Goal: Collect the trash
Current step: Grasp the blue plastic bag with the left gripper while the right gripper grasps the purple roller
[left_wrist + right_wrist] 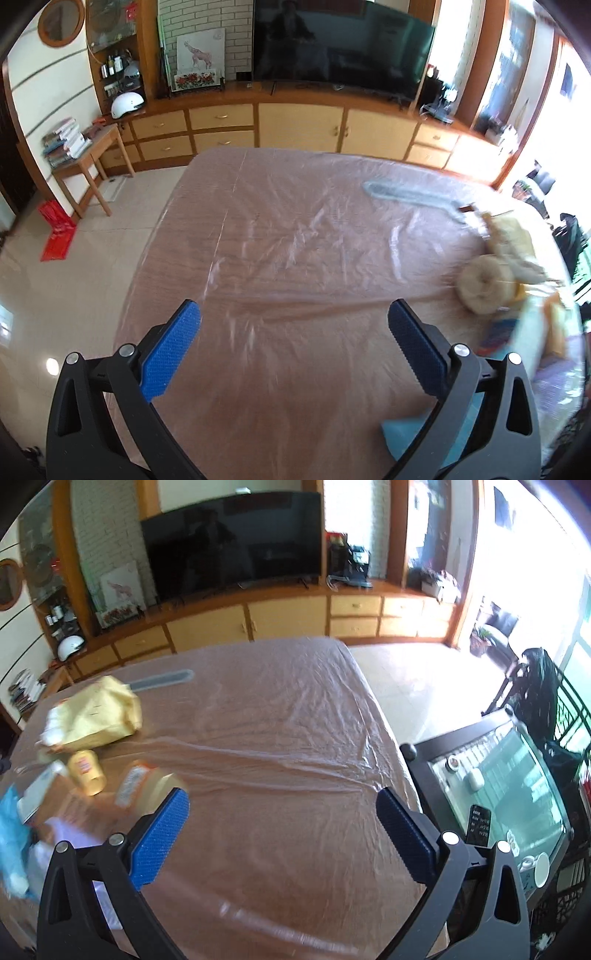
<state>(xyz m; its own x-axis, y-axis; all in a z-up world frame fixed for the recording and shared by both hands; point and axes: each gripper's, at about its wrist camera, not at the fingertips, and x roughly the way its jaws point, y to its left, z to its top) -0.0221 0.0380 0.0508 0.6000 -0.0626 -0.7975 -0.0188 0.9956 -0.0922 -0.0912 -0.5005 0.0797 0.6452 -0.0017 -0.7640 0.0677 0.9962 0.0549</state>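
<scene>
Plastic sheeting covered a wooden table (pixel 280 738) that stood before a long cabinet carrying a dark television (pixel 232 539).

Trash lay clustered at one side of that table. Seen from the right wrist, a crumpled yellow bag (pixel 99 712) sat furthest in, with a small yellow cup (pixel 86 771) on its side just beside it and an orange-labelled packet (pixel 136 782) next to the cup. Blue and white wrappers (pixel 14 834) lay nearest the edge of view, blurred. A long grey strip (pixel 162 679) lay beyond the bag, toward the television. In the left wrist view the same cluster (pixel 495 266) appeared blurred at the table's far right.

Step in hand, as judged: approach the first piece of trash. For a clean pick, the nearest item should be taken first, with the fingers straddling it. The sheeting looked loose and should stay out of the pinch. The bag would probably crush and should be gripped at a fold.

The right gripper (pixel 282 808) was held above bare table, clear of the trash, with its fingers spread wide and nothing between them. The left gripper (pixel 293 317) was likewise spread and unloaded, held above bare sheeting well apart from the cluster. Both pointed toward the television.
</scene>
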